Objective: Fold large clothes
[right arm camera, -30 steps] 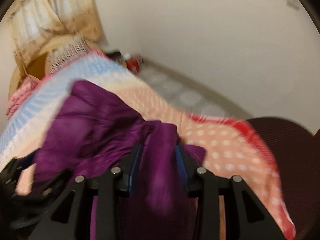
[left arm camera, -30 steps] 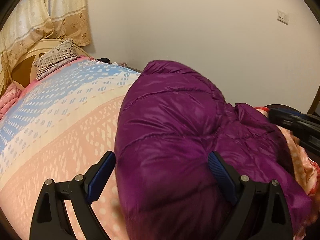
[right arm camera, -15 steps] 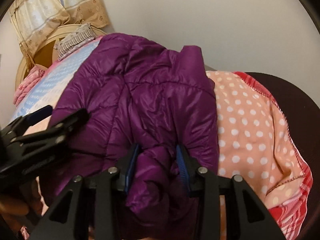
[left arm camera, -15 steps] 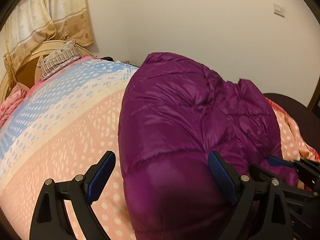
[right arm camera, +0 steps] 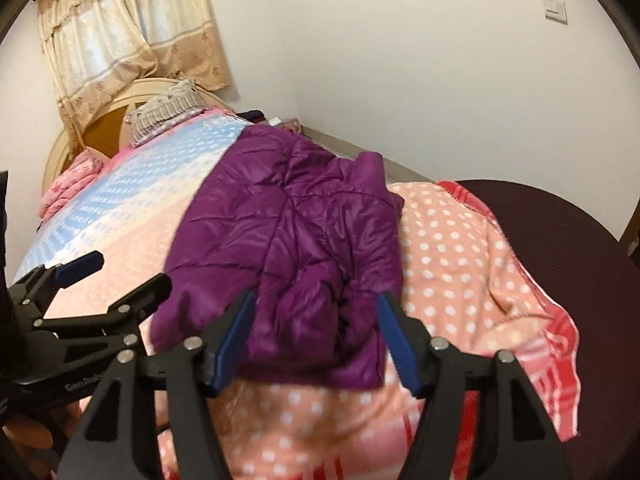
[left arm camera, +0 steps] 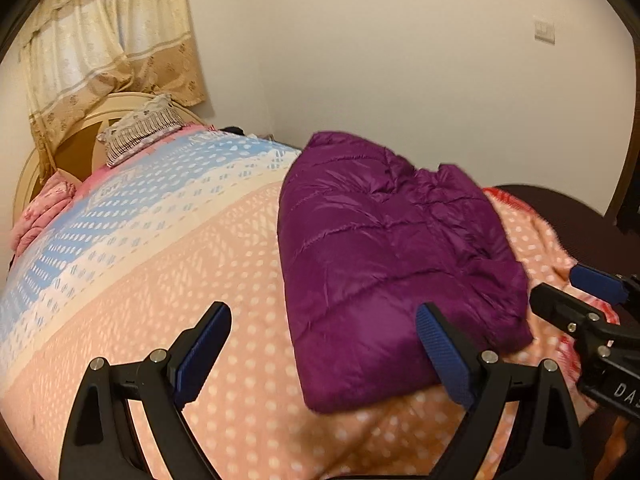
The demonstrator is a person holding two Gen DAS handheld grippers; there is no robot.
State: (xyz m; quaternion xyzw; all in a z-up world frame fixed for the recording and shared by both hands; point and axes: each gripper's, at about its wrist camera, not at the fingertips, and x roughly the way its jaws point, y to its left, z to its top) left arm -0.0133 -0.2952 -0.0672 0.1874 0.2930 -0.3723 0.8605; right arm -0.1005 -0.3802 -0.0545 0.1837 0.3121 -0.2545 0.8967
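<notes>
A purple quilted puffer jacket [left arm camera: 384,256] lies folded into a thick bundle on the bed's pink dotted blanket [left arm camera: 224,364]. It also shows in the right wrist view [right arm camera: 296,256]. My left gripper [left arm camera: 324,344] is open and empty, just short of the jacket's near edge. My right gripper [right arm camera: 316,332] is open and empty, its jaws standing on either side of the jacket's near end without holding it. The right gripper shows at the right edge of the left wrist view [left arm camera: 592,296], and the left gripper at the left of the right wrist view [right arm camera: 116,276].
The bed runs back to a cream headboard [left arm camera: 60,148] with a striped pillow [left arm camera: 140,128] and pink bedding [left arm camera: 40,208]. A curtain [left arm camera: 108,48] hangs behind. A dark chair [right arm camera: 568,248] stands at the right. A white wall is beyond.
My right gripper has opened and let go of the jacket. Both grippers have drawn back from it. The jacket now lies flat and lower on the bed.
</notes>
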